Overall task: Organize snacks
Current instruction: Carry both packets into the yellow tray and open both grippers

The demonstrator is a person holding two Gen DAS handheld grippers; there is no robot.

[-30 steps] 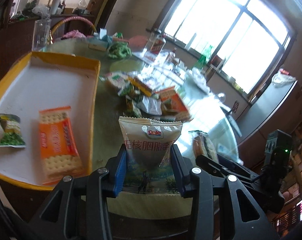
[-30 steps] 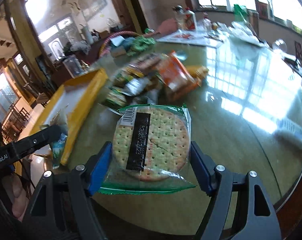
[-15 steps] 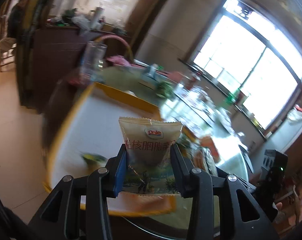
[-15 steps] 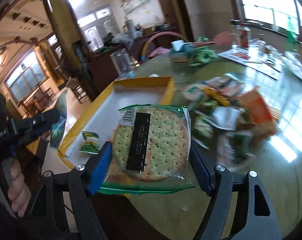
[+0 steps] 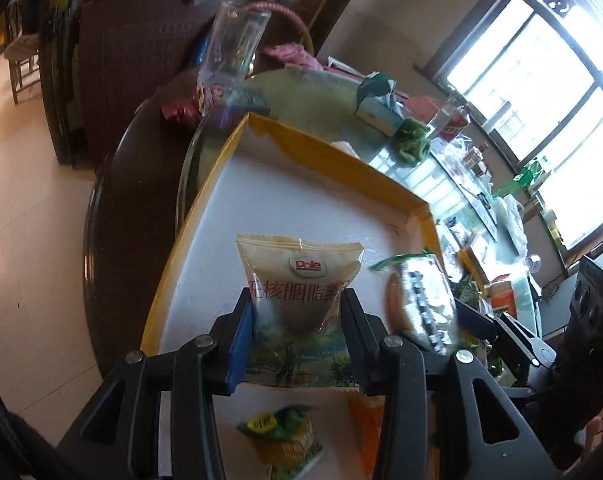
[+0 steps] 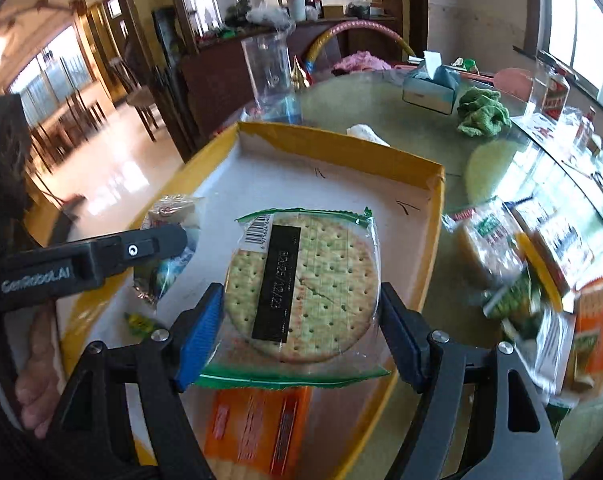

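A round glass-topped table [image 6: 421,148] stands in a bright dining room, and a shallow yellow-rimmed tray [image 6: 333,144] sits at its near edge. The left gripper [image 5: 297,320] is clenched on a pale Dole pouch [image 5: 299,276], held above the tray's middle. The right gripper [image 6: 301,312] grasps a round cracker pack [image 6: 305,284] over the tray's near right part, above an orange cracker packet [image 6: 257,424] already lying there. A small green packet [image 5: 279,438] also lies in the tray near its front edge. So I judge the sorting is early: two snacks are placed and two more are in hand, not yet set down. A heap of loose snacks [image 6: 533,264] waits on the glass just past the tray's right rim. The tray's far half is bare and offers the most room. The two grippers hang close together, and the low rim leaves easy entry from above.
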